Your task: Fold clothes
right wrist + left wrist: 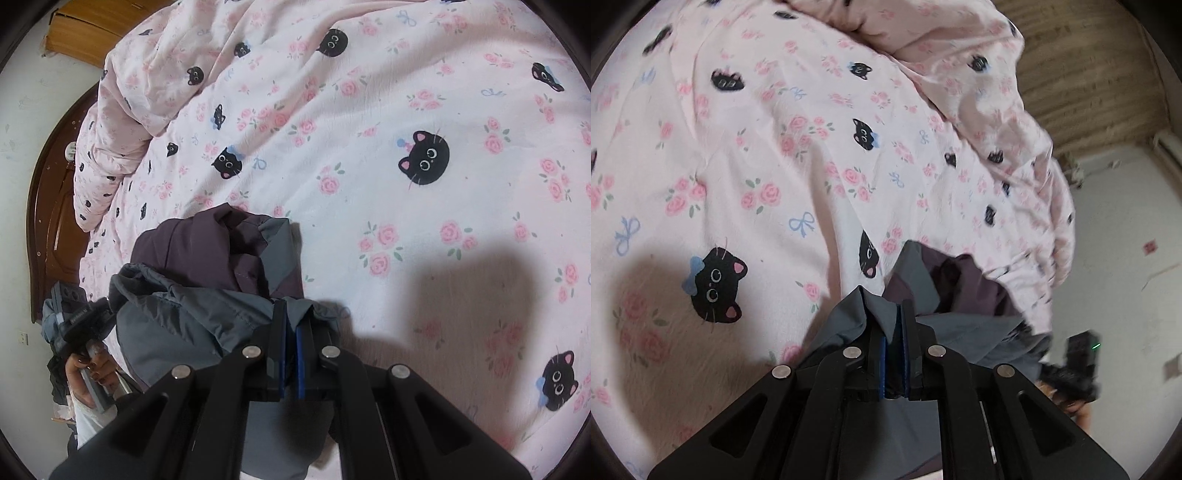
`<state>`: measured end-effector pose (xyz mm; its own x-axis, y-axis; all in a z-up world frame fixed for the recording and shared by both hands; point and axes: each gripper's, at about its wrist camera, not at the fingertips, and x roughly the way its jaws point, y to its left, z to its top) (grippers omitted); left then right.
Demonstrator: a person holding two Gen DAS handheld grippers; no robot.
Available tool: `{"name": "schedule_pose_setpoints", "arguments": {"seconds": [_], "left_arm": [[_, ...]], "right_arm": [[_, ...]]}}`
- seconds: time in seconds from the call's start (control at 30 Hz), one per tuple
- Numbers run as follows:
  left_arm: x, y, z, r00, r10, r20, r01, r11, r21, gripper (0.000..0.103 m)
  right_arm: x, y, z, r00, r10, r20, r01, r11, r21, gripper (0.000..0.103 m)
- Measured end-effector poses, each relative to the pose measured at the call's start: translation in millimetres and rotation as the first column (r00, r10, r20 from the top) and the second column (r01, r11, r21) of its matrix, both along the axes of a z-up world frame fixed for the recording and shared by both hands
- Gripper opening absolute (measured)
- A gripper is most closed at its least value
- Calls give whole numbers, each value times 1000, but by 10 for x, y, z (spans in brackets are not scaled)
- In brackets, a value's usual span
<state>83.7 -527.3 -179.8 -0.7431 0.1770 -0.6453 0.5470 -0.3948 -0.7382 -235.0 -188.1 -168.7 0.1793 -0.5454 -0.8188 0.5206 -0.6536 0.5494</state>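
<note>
Here, garment (pixel 960 328) between both grippers' jaws.

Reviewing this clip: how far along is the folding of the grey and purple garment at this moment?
Early stage. Done: both grippers have a hold, the left gripper and right gripper each shut on grey fabric of the garment. In hand: the garment hangs bunched between them above the pink cat-print bedding, purple lining showing. Left: no flat spread or neat fold is visible yet, so laying out and every fold remain.
</note>
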Motion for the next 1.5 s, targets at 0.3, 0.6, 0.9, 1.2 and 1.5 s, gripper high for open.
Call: {"name": "schedule_pose_setpoints", "arguments": {"seconds": [0.3, 0.6, 0.9, 1.2, 1.5], "left_arm": [[161, -185, 254, 989, 89, -122, -72, 988, 134, 23], [419, -117, 892, 973, 153, -171, -173, 979, -109, 35], [-325, 786, 842, 983, -182, 0, 171, 922, -347, 35], [-671, 958, 380, 976, -141, 164, 203, 859, -470, 35], [-776, 934, 243, 978, -99, 184, 179, 853, -490, 38]], "right_arm": [[-47, -36, -17, 1000, -2, 25, 2, 1000, 17, 4], [-63, -63, -32, 1000, -3, 30, 2, 999, 37, 4], [-59, -86, -29, 1000, -4, 27, 3, 999, 50, 4], [-51, -105, -37, 1000, 8, 14, -9, 998, 65, 4], [-61, -130, -58, 1000, 17, 17, -18, 997, 74, 5]]}}
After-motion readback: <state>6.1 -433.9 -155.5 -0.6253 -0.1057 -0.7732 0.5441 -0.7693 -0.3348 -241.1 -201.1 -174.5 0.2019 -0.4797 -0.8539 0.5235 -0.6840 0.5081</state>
